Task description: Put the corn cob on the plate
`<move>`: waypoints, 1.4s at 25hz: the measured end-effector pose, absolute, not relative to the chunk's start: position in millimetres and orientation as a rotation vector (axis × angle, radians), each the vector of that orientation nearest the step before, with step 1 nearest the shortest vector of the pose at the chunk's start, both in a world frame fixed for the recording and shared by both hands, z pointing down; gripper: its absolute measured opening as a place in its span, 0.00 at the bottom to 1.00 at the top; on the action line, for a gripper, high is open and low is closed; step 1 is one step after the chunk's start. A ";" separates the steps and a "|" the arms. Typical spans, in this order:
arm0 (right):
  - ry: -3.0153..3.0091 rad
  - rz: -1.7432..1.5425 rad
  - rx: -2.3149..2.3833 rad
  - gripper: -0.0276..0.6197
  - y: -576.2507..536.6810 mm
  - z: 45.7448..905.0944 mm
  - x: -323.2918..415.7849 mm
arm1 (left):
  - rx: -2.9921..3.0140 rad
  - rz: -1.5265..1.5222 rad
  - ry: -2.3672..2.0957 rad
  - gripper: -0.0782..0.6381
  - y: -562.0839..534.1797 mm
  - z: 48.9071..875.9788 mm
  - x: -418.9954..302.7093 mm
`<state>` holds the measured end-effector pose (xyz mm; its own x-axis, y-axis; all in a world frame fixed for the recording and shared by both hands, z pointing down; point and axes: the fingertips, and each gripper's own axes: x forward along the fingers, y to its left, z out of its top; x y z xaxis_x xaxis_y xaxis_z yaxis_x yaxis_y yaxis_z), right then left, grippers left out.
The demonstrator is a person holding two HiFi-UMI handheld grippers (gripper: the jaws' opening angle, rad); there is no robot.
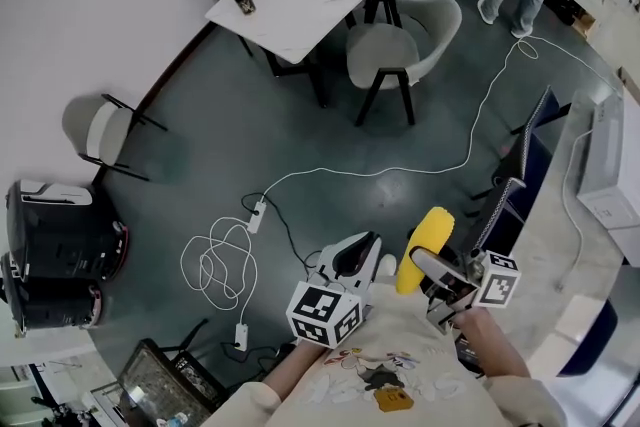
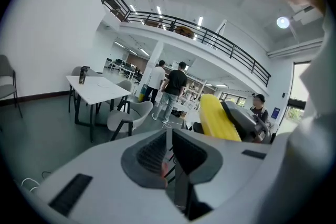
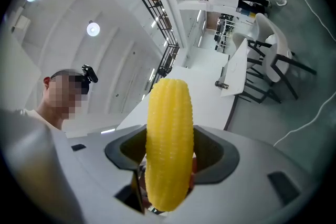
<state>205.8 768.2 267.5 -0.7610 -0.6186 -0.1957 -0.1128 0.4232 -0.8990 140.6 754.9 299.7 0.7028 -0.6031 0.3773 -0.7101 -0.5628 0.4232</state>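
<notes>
The right hand-held gripper [image 3: 169,165] clamped the ribbed yellow corn cob [image 1: 427,245], which pointed to twelve o'clock. The left hand-held gripper [image 2: 169,153] was closed and empty. No plate showed; a firm hold while finding it seemed best.

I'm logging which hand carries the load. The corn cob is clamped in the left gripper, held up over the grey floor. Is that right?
Not quite: it is the right gripper that holds the corn cob. The right gripper view shows the cob clamped between its jaws. The left gripper is shut on nothing. The cob is indeed over the grey floor.
</notes>
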 end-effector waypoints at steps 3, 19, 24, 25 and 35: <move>2.159 -1.356 -0.623 0.44 762.2 274.9 208.4 | 2.336 0.263 -1.013 0.17 746.1 301.5 139.1; 2.111 -1.426 -0.627 0.44 579.5 277.0 146.4 | 2.318 0.208 -1.002 0.17 551.4 297.6 77.0; 2.106 -1.390 -0.653 0.44 517.1 267.0 113.2 | 2.326 0.196 -0.994 0.16 488.0 290.7 30.1; 2.097 -1.381 -0.651 0.44 505.3 264.5 106.7 | 2.327 0.191 -0.989 0.16 476.6 290.9 22.4; 2.057 -1.398 -0.669 0.44 439.5 265.6 50.4 | 2.301 0.157 -0.993 0.16 422.5 300.6 -43.2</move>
<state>50.4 439.5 265.6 -0.7196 -0.6736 -0.1686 -0.0910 0.3322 -0.9388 -43.2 422.5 300.6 0.7103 -0.6181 0.3368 -0.6919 -0.5248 0.4958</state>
